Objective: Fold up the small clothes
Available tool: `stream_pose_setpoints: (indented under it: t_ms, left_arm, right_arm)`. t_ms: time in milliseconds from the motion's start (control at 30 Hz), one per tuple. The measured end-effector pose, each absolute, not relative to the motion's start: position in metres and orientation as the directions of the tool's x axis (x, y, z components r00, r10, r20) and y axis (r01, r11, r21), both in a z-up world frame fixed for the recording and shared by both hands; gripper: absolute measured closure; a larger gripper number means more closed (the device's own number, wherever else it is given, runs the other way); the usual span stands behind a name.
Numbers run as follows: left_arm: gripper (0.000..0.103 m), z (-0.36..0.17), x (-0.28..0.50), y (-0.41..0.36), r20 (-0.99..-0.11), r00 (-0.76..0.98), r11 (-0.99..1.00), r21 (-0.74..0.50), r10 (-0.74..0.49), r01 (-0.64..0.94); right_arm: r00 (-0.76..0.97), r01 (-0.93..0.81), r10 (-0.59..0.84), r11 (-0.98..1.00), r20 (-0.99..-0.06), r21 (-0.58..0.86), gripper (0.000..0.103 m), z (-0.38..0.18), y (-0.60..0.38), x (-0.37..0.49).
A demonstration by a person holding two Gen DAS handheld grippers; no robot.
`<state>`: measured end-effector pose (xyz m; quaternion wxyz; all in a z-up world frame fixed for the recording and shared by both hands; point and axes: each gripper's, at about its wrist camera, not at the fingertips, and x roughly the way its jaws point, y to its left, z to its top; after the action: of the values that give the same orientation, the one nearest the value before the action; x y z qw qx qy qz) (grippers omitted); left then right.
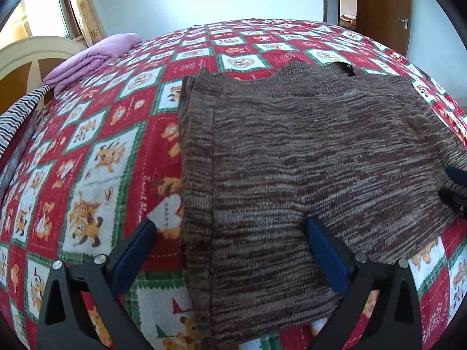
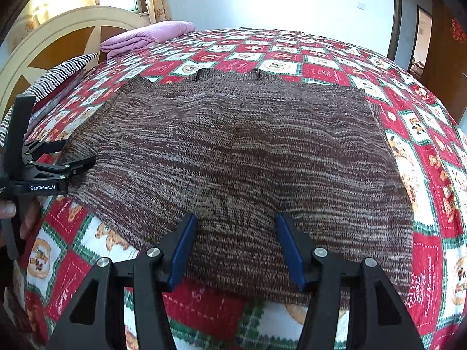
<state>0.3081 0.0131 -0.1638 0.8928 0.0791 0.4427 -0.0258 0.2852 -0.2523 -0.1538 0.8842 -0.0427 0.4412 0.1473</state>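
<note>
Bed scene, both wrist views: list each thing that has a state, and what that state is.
Brown knit sweater: spread flat on the bedspread, partly folded at its left side.
Left gripper: open, over the sweater's left edge.
Right gripper: open, over the sweater's near hem.
Purple blanket: folded.
Door: open.

The bed (image 2: 327, 70) (red patchwork cover) bears 1 brown sweater (image 2: 248, 157) and purple bedding (image 2: 146, 36).
</note>
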Motion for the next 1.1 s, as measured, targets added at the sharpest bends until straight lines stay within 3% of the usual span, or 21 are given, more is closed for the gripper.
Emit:
stream_pose_setpoints:
  t_ms: [533, 700, 833, 933, 1100]
  left_arm:
    - [0.0, -0.165, 0.286, 0.016, -0.796, 0.605, 0.985, 0.118, 0.019, 0.125]
    - [0.0, -0.164, 0.284, 0.025, -0.796, 0.605, 0.991, 0.058, -0.029, 0.123]
    - [0.0, -0.163, 0.282, 0.026, -0.791, 0.611, 0.991, 0.045, -0.04, 0.123]
    - [0.0, -0.163, 0.282, 0.025, -0.789, 0.614, 0.991, 0.046, -0.039, 0.123]
    - [0.0, -0.163, 0.281, 0.029, -0.786, 0.615, 0.992, 0.022, -0.058, 0.123]
  right_arm:
    - [0.583, -0.278, 0.193, 0.96, -0.789, 0.03, 0.045, -0.154, -0.254, 0.263]
    - [0.573, -0.304, 0.267, 0.947, -0.775, 0.101, 0.045, -0.136, -0.27, 0.27]
    - [0.668, -0.168, 0.252, 0.968, -0.7, 0.189, 0.045, -0.103, -0.326, 0.303]
    - [0.685, -0.054, 0.193, 0.975, -0.702, 0.214, 0.045, -0.099, -0.363, 0.343]
    - [0.661, 0.015, 0.177, 0.969, -0.729, 0.248, 0.06, -0.111, -0.388, 0.399]
